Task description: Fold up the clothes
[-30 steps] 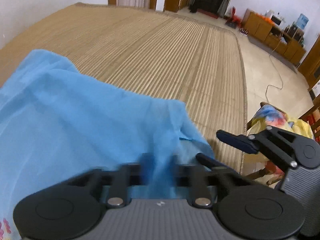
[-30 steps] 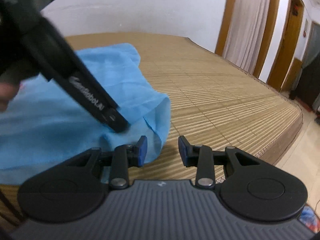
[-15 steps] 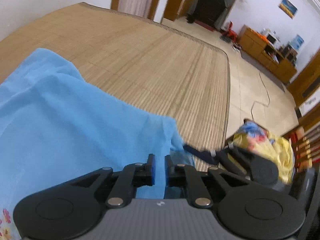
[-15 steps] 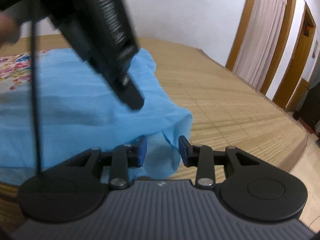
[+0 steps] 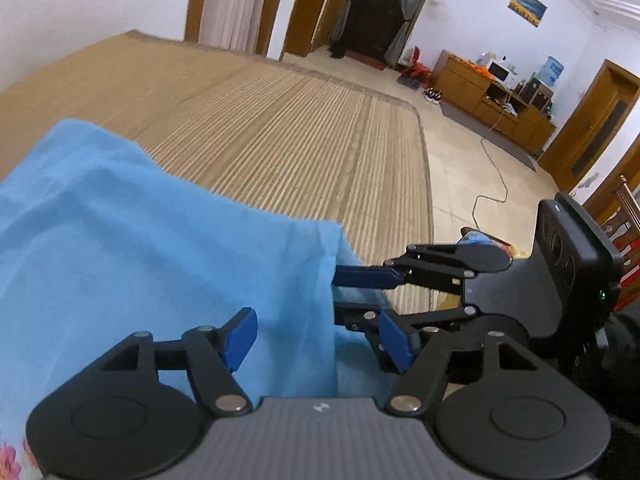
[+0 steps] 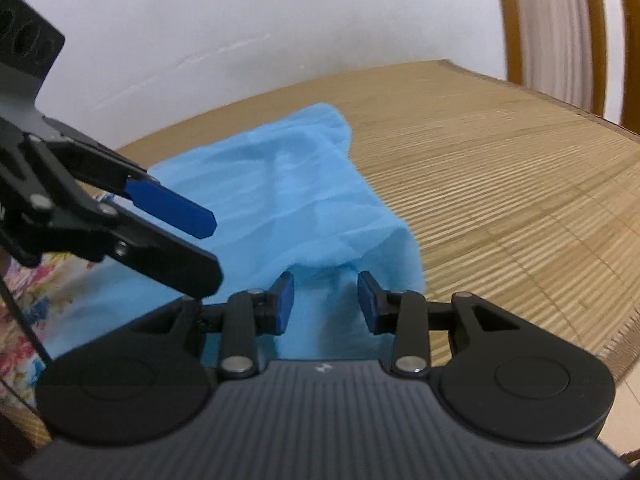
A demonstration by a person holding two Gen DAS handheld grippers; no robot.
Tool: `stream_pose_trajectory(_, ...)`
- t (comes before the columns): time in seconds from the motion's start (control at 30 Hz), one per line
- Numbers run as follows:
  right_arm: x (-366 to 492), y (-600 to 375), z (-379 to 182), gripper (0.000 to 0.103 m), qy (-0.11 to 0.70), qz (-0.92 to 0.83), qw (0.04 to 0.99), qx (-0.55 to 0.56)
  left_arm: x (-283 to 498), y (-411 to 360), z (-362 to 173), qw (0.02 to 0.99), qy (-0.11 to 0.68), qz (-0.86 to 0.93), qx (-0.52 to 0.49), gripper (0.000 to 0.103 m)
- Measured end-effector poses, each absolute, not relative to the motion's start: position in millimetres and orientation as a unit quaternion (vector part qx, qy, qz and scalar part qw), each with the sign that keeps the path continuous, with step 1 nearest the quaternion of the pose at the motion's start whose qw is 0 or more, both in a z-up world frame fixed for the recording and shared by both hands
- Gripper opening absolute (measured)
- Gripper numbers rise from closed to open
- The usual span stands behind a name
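A light blue garment (image 5: 160,240) lies on the bamboo mat, and its near corner hangs toward me. In the left wrist view my left gripper (image 5: 316,338) is opening. The blue cloth lies between its pads, which do not press on it. My right gripper (image 5: 352,296) reaches in from the right, one finger above and one below the cloth's corner. In the right wrist view the right gripper (image 6: 326,304) stands partly open with the blue garment (image 6: 300,200) sagging between its pads, not pinched. The left gripper (image 6: 212,246) hovers over the cloth at the left. A floral part (image 6: 24,300) shows at the far left.
The bamboo mat (image 5: 300,128) stretches ahead, and its edge (image 5: 426,168) drops to a tiled floor with a cable (image 5: 492,184). A wooden cabinet (image 5: 480,96) stands far right. Beyond the mat (image 6: 500,160) is a white wall. Colourful cloth (image 5: 480,238) peeks out behind the right gripper.
My left gripper was shut on the blue cloth and its jaws have now spread wide, letting go. The right gripper has swung in so that it straddles the cloth's corner.
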State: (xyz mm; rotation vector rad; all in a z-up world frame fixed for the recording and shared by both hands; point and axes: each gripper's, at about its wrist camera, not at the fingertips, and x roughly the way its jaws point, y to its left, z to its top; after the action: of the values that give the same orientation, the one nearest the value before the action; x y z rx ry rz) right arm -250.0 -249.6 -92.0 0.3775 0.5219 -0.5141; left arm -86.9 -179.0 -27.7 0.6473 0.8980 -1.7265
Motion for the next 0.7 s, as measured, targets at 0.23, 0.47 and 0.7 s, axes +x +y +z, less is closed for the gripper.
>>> stream_pose_trajectory(0.23,-249,-264,-93,0.038,0.222,-0.187,0.918,0.270,-62,-158,-31,0.515,0.393,-0.708,0.281,0.071)
stream_pose_trajectory(0.47,-240,-275,-85,0.039,0.205,-0.205,0.917,0.275,-84,-171,-50,0.525,0.379,-0.696,0.310,0.070)
stream_pose_trajectory(0.7,-245,-275,-83,0.039,0.220,-0.240,0.913,0.246,-87,-186,-59,0.572,0.382,-0.657,0.308,0.015)
